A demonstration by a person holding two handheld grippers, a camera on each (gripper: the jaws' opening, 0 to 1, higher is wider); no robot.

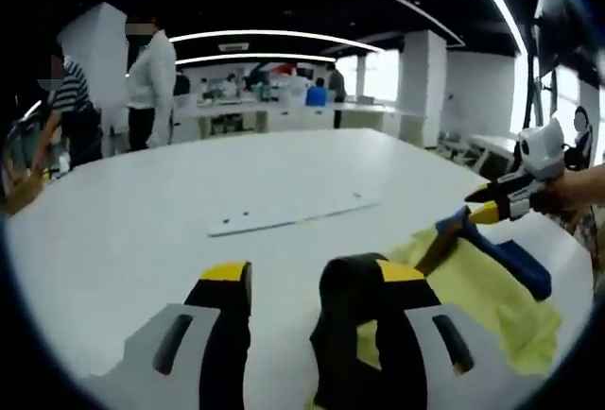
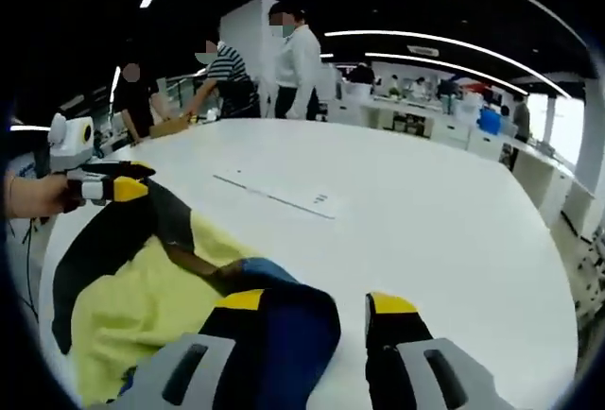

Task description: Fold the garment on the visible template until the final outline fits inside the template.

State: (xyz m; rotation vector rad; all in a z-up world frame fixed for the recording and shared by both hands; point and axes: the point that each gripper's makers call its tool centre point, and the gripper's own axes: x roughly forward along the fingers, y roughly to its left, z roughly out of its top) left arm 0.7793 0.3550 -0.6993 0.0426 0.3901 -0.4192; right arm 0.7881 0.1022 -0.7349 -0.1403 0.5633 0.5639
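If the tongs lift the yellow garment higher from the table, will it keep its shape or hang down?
The yellow garment will probably hang: it already lies crumpled in soft folds. It seems light, since the left tongs and right tongs raise its edges easily. On the smooth white table it may slide.

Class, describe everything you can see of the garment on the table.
The garment is soft yellow fabric with black and blue panels, crumpled and partly lifted off the white table. The left tongs pinch a black part, the right tongs a blue part. It lies short of the flat white template.
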